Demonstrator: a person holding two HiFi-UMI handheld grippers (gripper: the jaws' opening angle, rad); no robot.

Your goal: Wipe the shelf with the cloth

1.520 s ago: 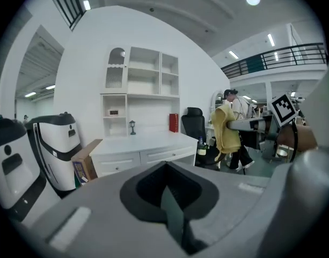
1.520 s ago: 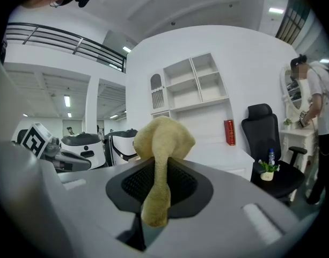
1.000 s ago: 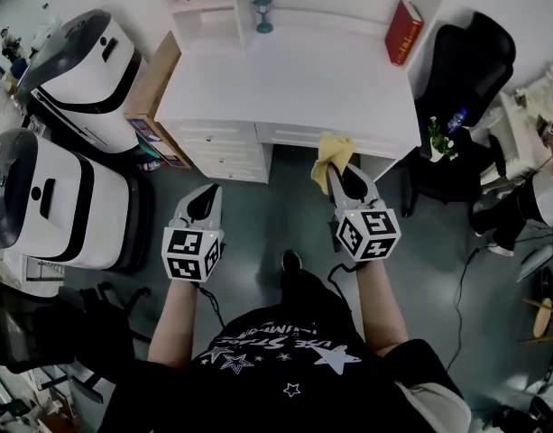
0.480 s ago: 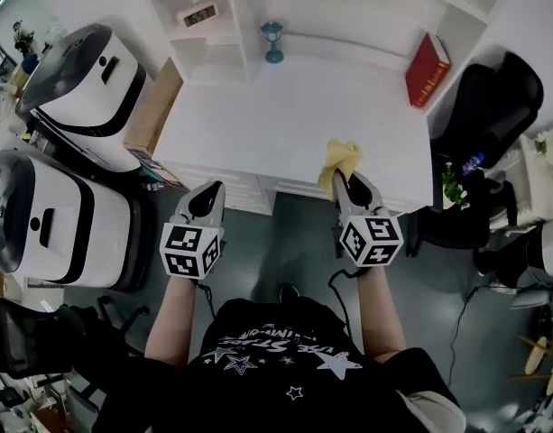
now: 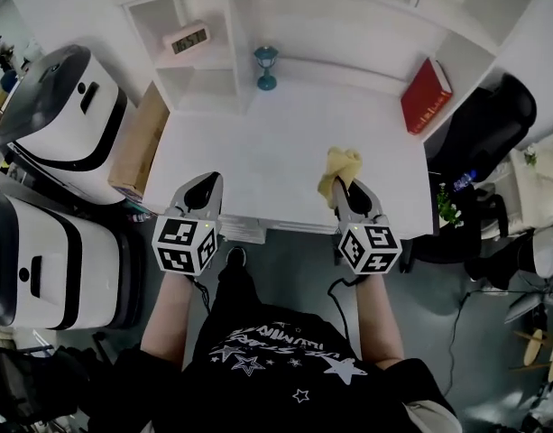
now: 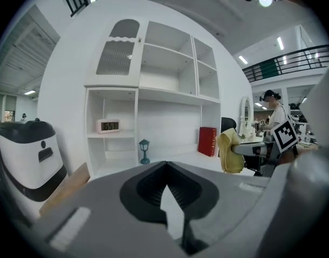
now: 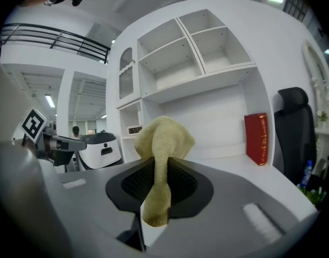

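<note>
You are pinching the cloth (image 5: 339, 168) in the right tongs (image 5: 345, 188), above the shelf's (image 5: 258, 152) front edge.
The left tongs (image 5: 204, 184) are sitting closed on nothing, level with the right. Ahead of them a lamp (image 5: 266, 66) and a clock (image 5: 186, 39) are standing. Ahead-right of the cloth a red book (image 5: 426, 96) is leaning on the side wall, with a chair (image 5: 488, 120) beyond it.
</note>
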